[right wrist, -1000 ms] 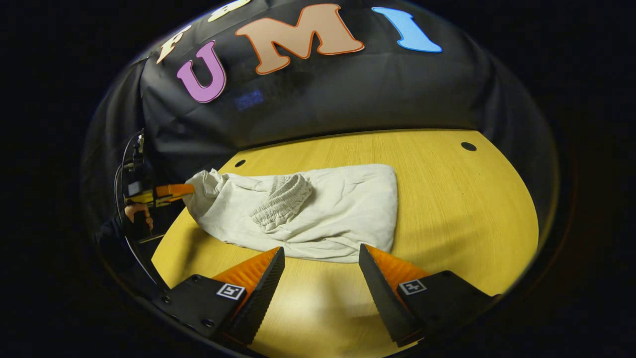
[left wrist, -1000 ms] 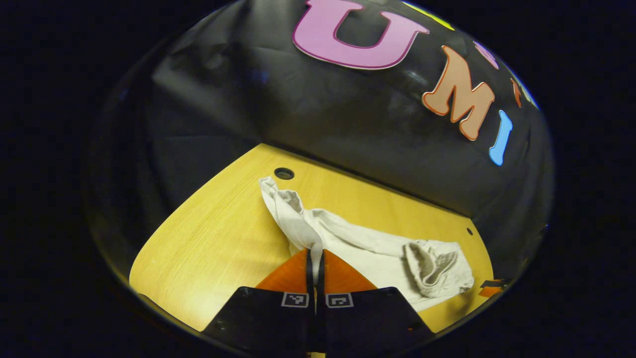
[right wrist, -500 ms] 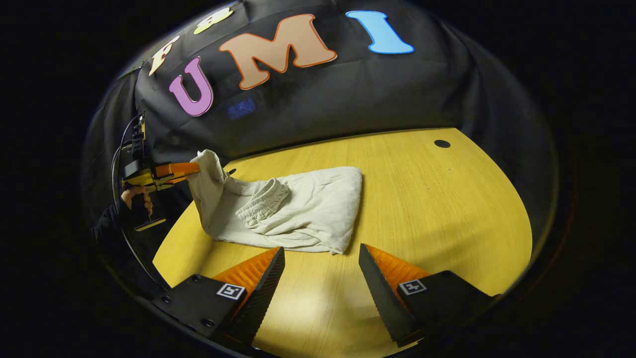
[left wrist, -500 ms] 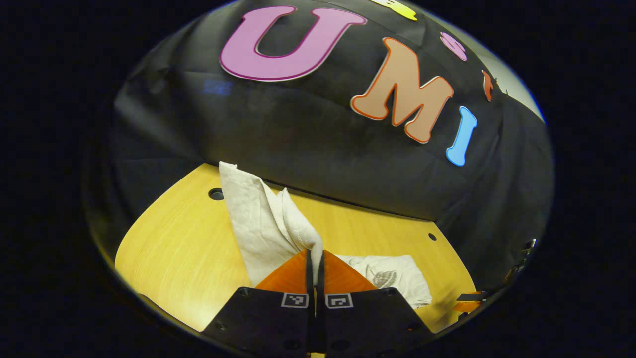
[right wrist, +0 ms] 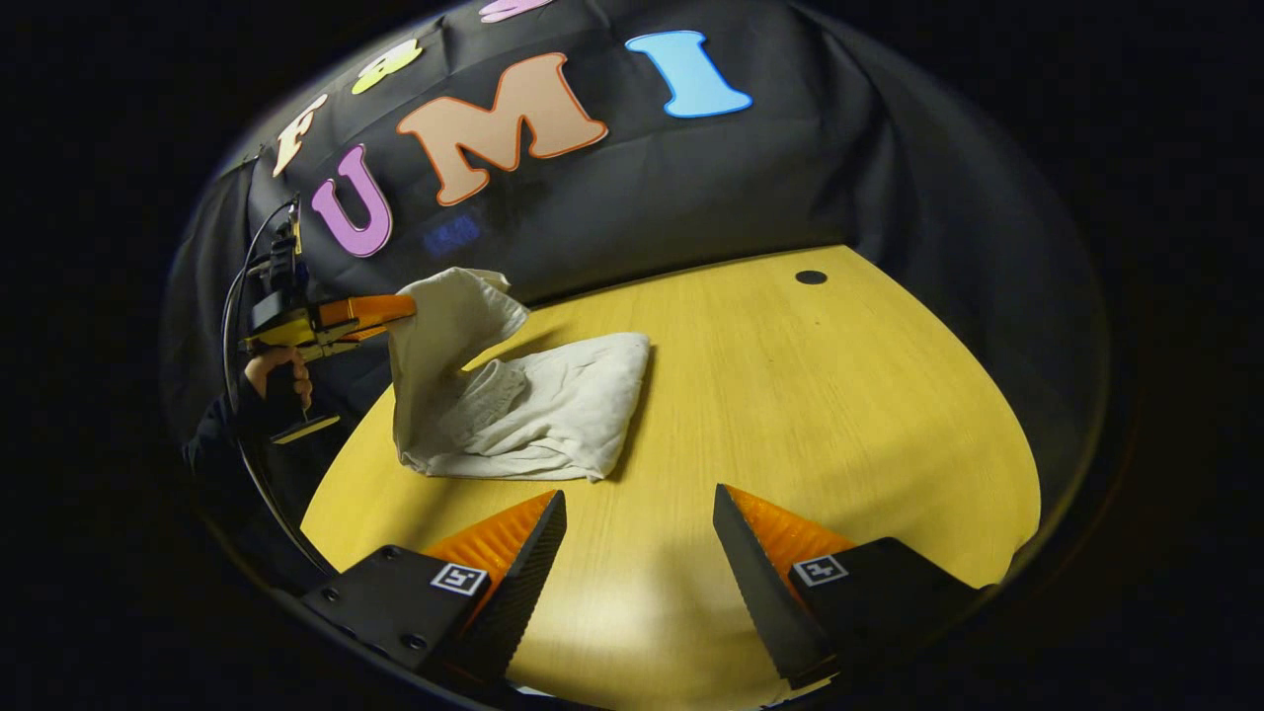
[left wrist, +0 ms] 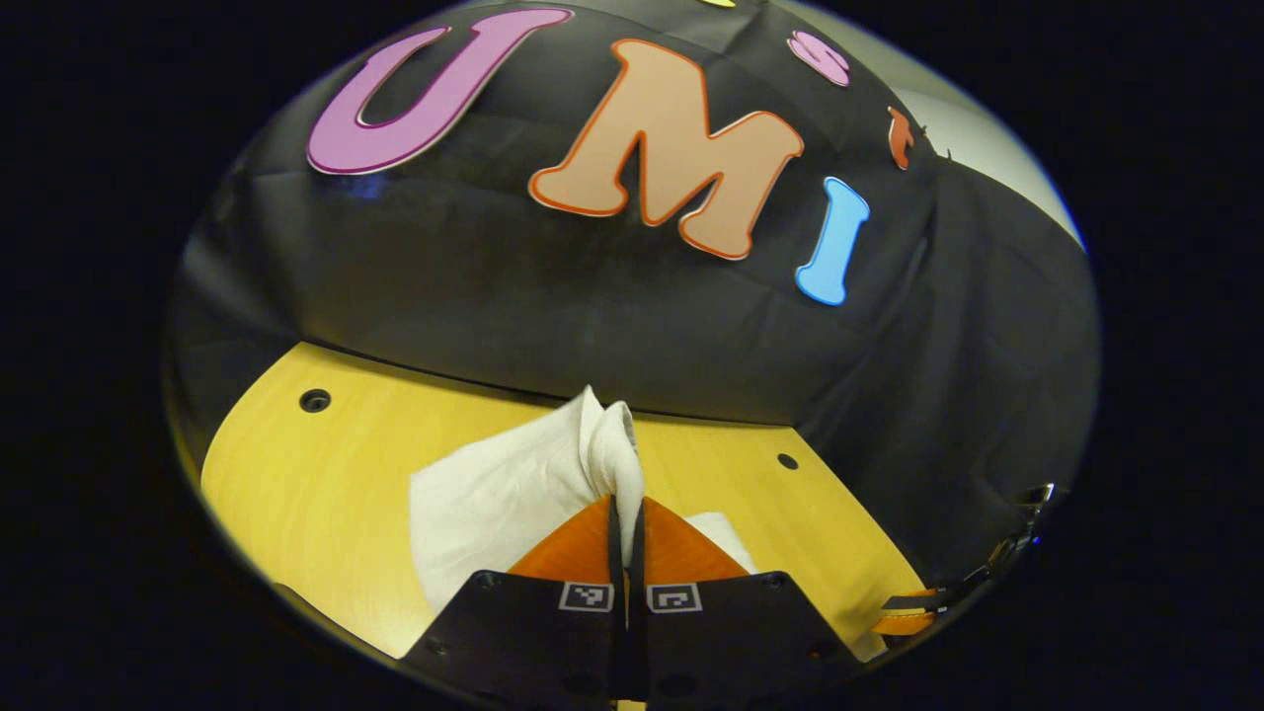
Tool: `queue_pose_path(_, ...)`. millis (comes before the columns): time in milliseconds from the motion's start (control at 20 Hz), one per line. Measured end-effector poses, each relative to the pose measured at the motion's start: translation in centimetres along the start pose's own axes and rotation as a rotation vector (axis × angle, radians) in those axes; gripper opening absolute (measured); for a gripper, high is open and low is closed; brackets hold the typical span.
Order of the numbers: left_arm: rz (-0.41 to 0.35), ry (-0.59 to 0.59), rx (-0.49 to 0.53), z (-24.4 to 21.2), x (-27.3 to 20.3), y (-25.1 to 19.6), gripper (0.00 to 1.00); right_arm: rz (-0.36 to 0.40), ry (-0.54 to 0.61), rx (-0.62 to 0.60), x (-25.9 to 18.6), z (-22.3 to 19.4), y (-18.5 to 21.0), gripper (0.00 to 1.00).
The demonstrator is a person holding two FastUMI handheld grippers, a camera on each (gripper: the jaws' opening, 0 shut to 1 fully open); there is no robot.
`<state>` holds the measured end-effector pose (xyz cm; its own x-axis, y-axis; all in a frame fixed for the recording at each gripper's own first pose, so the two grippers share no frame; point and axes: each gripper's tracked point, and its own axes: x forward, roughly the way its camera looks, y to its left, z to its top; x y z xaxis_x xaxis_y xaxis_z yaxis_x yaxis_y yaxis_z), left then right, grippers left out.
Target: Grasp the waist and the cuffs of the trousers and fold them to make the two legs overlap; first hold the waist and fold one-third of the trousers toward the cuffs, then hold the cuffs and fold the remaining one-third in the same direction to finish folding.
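- One pair of off-white cotton trousers [right wrist: 523, 410] is seen on the left part of the yellow wood-grain table [right wrist: 790, 415]; most of the cloth lies bunched flat, and one end [right wrist: 444, 306] is lifted off the surface and draped back over the pile.
- In the left gripper view the raised cloth [left wrist: 538, 484] is seen standing just ahead of the fingertips, with a further bit of cloth flat on the right.
- The left gripper [left wrist: 626, 509] is closed tight, both fingers being pressed on the raised fold of the trousers; in the right gripper view it [right wrist: 395, 308] is seen at the far left, carried by a hand [right wrist: 276, 375].
- The right gripper [right wrist: 637, 513] is held wide apart with nothing between its fingers, above bare table nearer than the trousers and apart from them.
- Two small round dark holes [left wrist: 315, 400] [left wrist: 787, 461] are counted in the tabletop.
- One square black-and-white marker is borne on each finger mount, two per gripper [left wrist: 586, 595] [right wrist: 459, 579]; no brand or readable writing is made out on the trousers or table.
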<state>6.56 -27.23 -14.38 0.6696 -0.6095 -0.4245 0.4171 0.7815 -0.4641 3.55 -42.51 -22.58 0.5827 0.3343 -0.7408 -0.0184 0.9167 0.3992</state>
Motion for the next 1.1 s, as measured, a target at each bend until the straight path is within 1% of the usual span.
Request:
queue_pose_path(200,-0.068,0.030,0.038,-1.3,2.1,-5.1,0.00,-0.025,-0.008,0.020,-1.3,-0.2,-2.5,0.97)
queue_pose_path(350,-0.099,0.087,0.064,-3.7,3.3,-8.0,0.00,-0.036,-0.009,0.032,-2.1,-0.4,-3.6,0.96)
queue_pose_path(550,-0.120,0.174,0.082,-8.0,4.2,-10.3,0.00,-0.042,-0.007,0.039,-2.7,-0.7,-4.1,0.97)
queue_pose_path(700,-0.107,0.250,0.102,-12.5,4.5,-10.7,0.00,-0.039,-0.005,0.040,-2.7,-0.9,-5.0,0.96)
queue_pose_path(900,-0.061,0.350,0.186,-18.2,4.2,-9.7,0.00,-0.015,0.008,0.027,-2.4,-1.3,-4.7,0.96)
queue_pose_path(1000,-0.057,0.373,0.211,-19.9,3.9,-9.9,0.00,0.011,0.016,0.015,-2.2,-1.4,-4.3,0.97)
queue_pose_path(1050,-0.053,0.366,0.220,-20.6,4.1,-9.7,0.05,0.026,0.019,0.011,-2.0,-1.3,-4.0,0.96)
queue_pose_path(1100,-0.065,0.351,0.221,-20.4,3.6,-10.4,0.01,0.042,0.021,0.008,-2.0,-1.3,-3.7,0.96)
